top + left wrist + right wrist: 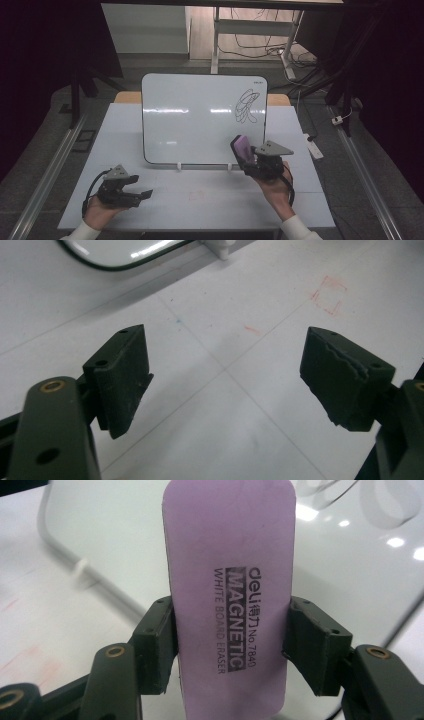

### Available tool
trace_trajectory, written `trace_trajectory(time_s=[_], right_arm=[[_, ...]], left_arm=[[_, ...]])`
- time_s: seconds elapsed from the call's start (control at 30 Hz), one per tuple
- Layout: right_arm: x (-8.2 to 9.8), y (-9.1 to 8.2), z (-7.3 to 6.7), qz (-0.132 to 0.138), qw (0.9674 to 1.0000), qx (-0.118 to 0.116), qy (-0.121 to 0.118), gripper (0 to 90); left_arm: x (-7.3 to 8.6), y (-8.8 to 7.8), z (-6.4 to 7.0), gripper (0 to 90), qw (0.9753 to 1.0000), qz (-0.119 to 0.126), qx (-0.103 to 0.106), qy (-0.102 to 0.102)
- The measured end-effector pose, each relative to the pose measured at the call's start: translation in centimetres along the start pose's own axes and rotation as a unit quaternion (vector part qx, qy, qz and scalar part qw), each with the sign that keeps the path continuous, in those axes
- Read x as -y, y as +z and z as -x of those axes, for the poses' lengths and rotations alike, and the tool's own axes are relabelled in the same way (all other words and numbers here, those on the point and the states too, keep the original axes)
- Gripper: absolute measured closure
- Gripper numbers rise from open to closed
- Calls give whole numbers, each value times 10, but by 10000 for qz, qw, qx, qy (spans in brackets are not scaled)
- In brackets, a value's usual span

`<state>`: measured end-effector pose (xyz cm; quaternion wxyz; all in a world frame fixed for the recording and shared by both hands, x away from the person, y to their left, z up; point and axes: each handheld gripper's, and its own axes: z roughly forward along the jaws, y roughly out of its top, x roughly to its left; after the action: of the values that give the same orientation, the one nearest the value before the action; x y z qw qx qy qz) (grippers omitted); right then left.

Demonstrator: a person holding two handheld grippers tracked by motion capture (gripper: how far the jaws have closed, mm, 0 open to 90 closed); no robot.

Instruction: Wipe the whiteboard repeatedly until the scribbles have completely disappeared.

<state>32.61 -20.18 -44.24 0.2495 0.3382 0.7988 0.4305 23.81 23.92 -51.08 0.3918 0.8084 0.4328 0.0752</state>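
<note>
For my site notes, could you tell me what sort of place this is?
Probably a lab or office workroom: a white table carrying a propped whiteboard, a desk frame behind, and loose cables on the floor.

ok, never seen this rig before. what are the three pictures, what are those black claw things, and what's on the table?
No robot here: a person holds a hand-operated gripper in each hand. The top picture looks down from above the person's side of the table. The other two come from cameras riding on each gripper, looking along its two black jaws.

The left gripper sits low over the table, its jaws apart with nothing between them. The right gripper has its jaws closed on the sides of a purple whiteboard eraser, held up in front of the whiteboard.

The whiteboard stands propped on the table, with a black scribble near its upper right corner. A faint red square mark is drawn on the table.
</note>
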Motion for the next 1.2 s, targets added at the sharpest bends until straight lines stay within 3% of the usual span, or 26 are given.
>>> trace_trajectory(time_s=[0.27, 0.5, 0.77, 1.2], right_arm=[[-45, 4, 18, 237, 9967, 750, -177, 397], [-60, 5, 29, 397, 9956, 850, 12, 397], [-67, 7, 36, 445, 9945, 947, 57, 397], [-99, 11, 56, 603, 9920, 1083, 234, 397]], left_arm=[[5, -8, -12, 207, 9997, 165, -48, -181], [6, -8, -16, 206, 9995, 200, -24, -249], [5, -6, -16, 206, 9995, 184, -4, -240], [6, -5, -17, 206, 9994, 165, 78, -278]])
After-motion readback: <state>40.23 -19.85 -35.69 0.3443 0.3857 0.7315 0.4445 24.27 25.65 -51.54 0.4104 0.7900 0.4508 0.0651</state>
